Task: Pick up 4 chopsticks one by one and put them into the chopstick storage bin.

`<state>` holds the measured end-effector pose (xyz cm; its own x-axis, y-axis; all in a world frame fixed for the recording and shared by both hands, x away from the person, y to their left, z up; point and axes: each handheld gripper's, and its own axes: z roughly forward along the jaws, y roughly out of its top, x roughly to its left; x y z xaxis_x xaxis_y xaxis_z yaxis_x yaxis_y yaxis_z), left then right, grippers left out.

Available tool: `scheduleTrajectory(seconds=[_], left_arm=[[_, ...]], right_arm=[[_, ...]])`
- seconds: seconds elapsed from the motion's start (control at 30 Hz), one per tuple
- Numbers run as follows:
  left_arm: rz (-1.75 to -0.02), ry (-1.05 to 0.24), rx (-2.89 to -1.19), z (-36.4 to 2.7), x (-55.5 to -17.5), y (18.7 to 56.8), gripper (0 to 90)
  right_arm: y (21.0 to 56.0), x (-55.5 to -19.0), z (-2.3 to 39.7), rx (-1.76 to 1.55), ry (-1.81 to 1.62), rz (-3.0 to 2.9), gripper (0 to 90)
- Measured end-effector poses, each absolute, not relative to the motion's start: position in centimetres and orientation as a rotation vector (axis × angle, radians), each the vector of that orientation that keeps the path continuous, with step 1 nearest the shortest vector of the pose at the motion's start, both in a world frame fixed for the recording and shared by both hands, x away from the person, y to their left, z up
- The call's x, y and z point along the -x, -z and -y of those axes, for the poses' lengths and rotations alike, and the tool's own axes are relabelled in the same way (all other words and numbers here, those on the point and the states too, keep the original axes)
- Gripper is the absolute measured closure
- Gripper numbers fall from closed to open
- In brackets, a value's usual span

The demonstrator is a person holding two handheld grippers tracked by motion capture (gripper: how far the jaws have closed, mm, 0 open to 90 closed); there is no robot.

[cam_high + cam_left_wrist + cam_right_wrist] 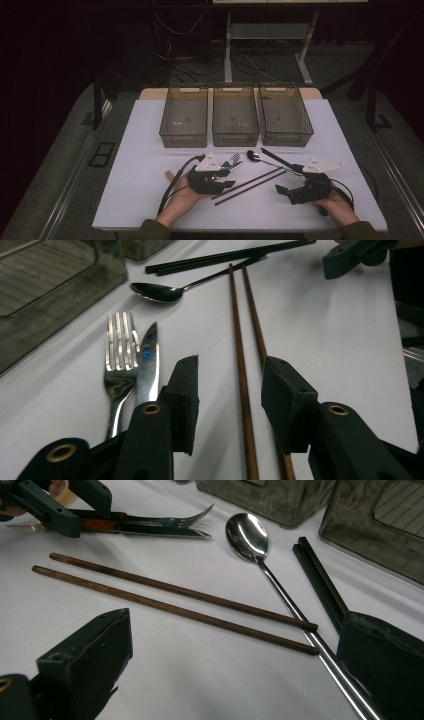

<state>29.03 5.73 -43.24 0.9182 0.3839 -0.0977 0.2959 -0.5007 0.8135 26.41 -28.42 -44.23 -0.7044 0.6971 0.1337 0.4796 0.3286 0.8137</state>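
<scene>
A: What sits at the counter's (125,200) left?

B: The left hand-held gripper (227,390), jaws partly apart astride two brown chopsticks (240,355), pads not pressing them. A fork (120,352) and knife (149,365) lie just beside its left jaw.

A: And toward the right?

B: A spoon (250,537) and black chopsticks (320,582) lie in front of three clear bins (235,117). The right hand-held gripper (235,665) stands wide open, gripping nothing, the spoon's handle running between its jaws.
</scene>
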Motion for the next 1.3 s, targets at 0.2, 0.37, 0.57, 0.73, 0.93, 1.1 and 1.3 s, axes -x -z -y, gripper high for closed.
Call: scheduleTrajectory(seconds=[0.2, 0.37, 0.57, 0.73, 0.93, 1.1, 1.3], left_arm=[[-0.476, -0.078, -2.167, -4.9, -28.9, 43.6, 69.4], [-0.506, -0.07, -2.191, -4.9, -29.0, 43.7, 75.1], [-0.519, -0.043, -2.234, -4.5, -28.8, 44.1, 78.5], [-0.495, -0.048, -2.256, -4.2, -28.9, 44.3, 78.5], [-0.496, -0.054, -2.288, -4.0, -28.9, 44.5, 78.5], [-0.505, -0.059, -2.31, -3.8, -28.9, 44.7, 78.4], [-0.501, -0.081, -2.331, -3.6, -28.8, 44.7, 79.0]], right_arm=[[44.2, -26.2, 28.3, -1.058, -1.304, -2.36, 1.7], [44.2, -26.2, 28.2, -1.052, -1.295, -2.364, 1.7], [44.2, -26.1, 28.2, -1.05, -1.296, -2.367, 1.7], [44.2, -26.1, 28.2, -1.042, -1.292, -2.369, 1.7], [44.2, -26.1, 28.1, -1.037, -1.293, -2.372, 1.7], [44.2, -26.1, 28.1, -1.038, -1.292, -2.37, 1.7], [44.2, -26.0, 28.1, -1.033, -1.293, -2.373, 1.7]])
